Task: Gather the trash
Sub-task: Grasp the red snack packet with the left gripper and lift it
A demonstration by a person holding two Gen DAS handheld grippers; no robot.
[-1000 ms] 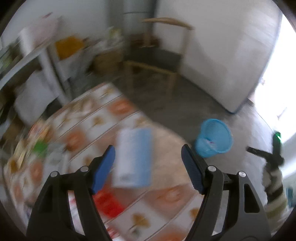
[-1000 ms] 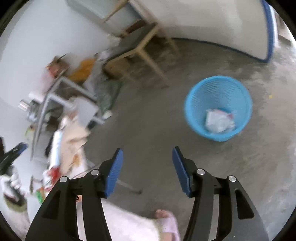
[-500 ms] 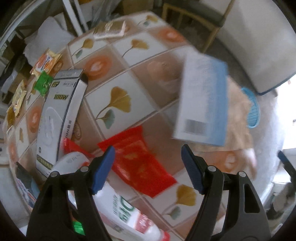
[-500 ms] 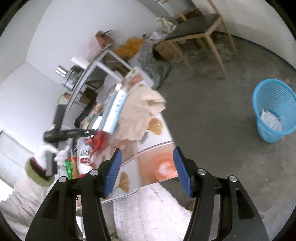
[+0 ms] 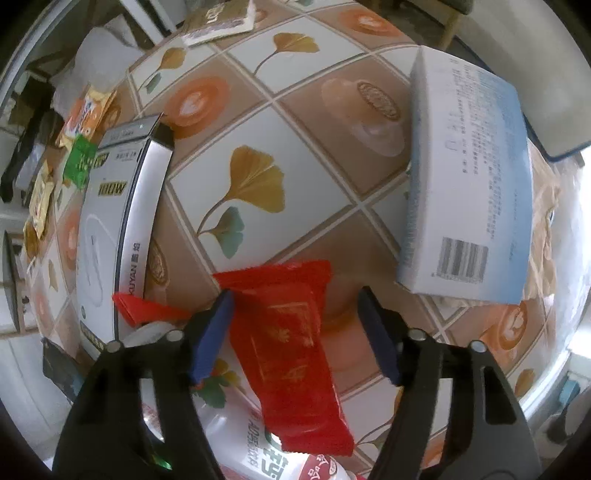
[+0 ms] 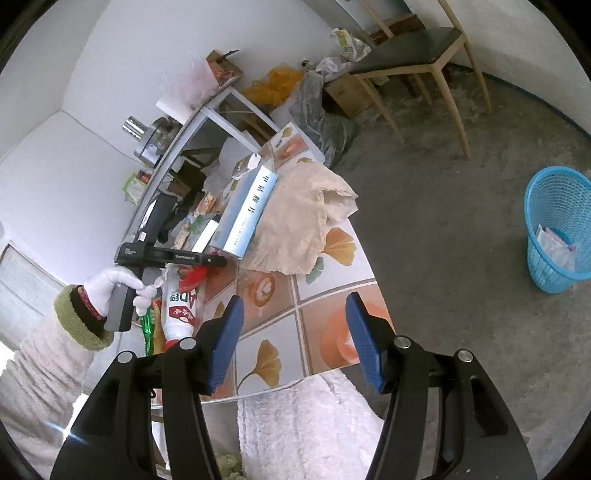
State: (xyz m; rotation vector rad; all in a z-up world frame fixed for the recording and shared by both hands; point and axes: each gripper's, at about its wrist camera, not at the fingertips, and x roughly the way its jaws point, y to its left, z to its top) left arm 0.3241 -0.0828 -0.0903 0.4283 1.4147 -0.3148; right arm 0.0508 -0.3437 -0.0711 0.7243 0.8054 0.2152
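Observation:
A red snack wrapper (image 5: 291, 343) lies on the tiled table (image 5: 258, 122), partly over a white bottle (image 5: 255, 443). My left gripper (image 5: 295, 325) is open, its jaws on either side of the wrapper's upper part, just above it. My right gripper (image 6: 293, 339) is open and empty above the table's near corner (image 6: 332, 332). A blue trash basket (image 6: 557, 229) with some trash inside stands on the floor at the right. The left gripper also shows in the right wrist view (image 6: 218, 261), over the red wrapper (image 6: 192, 277).
A blue-white box (image 5: 465, 184) lies on crumpled beige paper (image 6: 299, 221). A silver-white box (image 5: 110, 229), small snack packets (image 5: 81, 122) and a flat packet (image 5: 218, 22) lie on the table. A wooden chair (image 6: 417, 62) and cluttered shelf (image 6: 192, 122) stand behind.
My left gripper has swung down from the room toward the table and closed in on the red wrapper. My right gripper has turned from the basket toward the table.

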